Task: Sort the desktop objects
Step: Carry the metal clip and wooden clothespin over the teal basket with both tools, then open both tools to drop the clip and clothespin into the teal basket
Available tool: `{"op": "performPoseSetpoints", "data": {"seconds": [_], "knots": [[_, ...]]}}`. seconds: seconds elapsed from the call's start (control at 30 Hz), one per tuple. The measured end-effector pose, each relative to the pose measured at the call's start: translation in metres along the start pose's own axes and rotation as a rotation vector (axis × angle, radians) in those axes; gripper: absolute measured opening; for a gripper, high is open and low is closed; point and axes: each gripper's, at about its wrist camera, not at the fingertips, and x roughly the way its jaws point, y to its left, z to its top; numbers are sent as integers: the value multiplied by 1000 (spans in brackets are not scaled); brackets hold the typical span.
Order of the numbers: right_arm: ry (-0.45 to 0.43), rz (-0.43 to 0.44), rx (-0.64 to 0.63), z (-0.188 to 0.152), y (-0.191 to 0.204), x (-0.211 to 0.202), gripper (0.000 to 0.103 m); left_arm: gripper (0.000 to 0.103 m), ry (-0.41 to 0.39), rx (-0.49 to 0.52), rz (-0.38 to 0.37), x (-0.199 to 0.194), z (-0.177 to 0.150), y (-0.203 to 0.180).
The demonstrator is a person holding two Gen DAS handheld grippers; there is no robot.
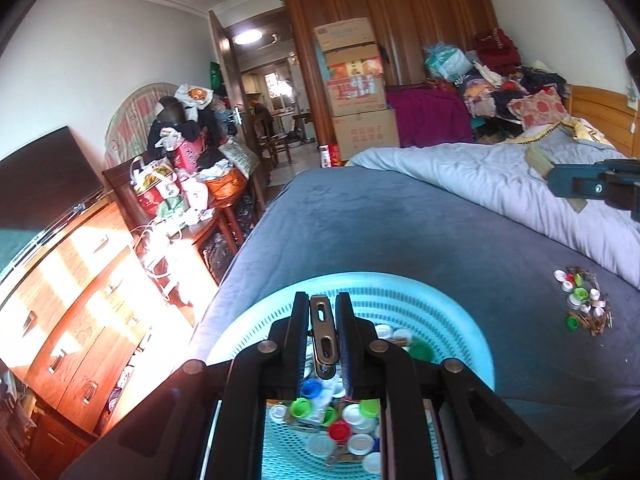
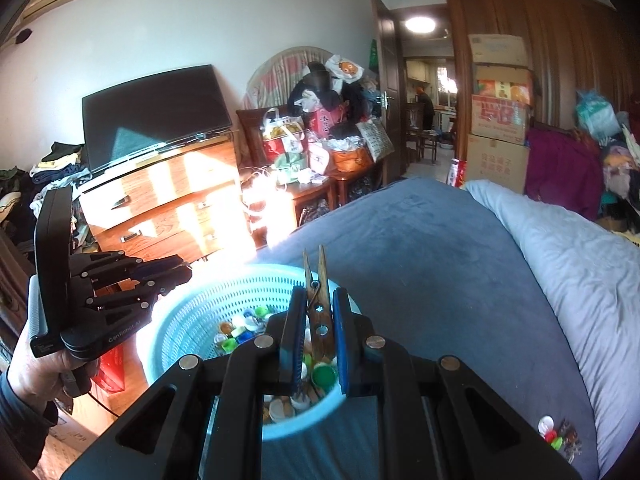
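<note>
Clothespin (image 2: 319, 300) clamped in right hand-held gripper (image 2: 316, 312), above basket (image 2: 192, 312).

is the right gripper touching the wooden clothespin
Touching. The right wrist view shows the right gripper shut on the wooden clothespin, both pads pressing its sides above the basket.

Pale blue perforated basket (image 1: 460, 316), brown wooden clothespin (image 2: 319, 312), dark blue bedspread (image 1: 400, 232)

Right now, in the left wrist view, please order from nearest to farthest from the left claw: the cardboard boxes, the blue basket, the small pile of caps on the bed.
1. Blue basket: directly under the left claw, which holds a metal clip.
2. Pile of caps: to the right, on the dark blanket.
3. Cardboard boxes: far back, against the wardrobe.
</note>
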Motion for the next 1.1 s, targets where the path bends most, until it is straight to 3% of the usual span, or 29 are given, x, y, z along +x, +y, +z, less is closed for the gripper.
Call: {"op": "performPoseSetpoints", "data": {"seconds": [0.3,0.73,1.1], "knots": [[19,26,-7,23,8,22,13,14,27,-10,25,13,-1,31],[69,55,-29,46,15,52,13,14,76,32,10,38,9,42],[266,199,24,43,13,100,13,14,290,208,-131,83,14,26]]}}
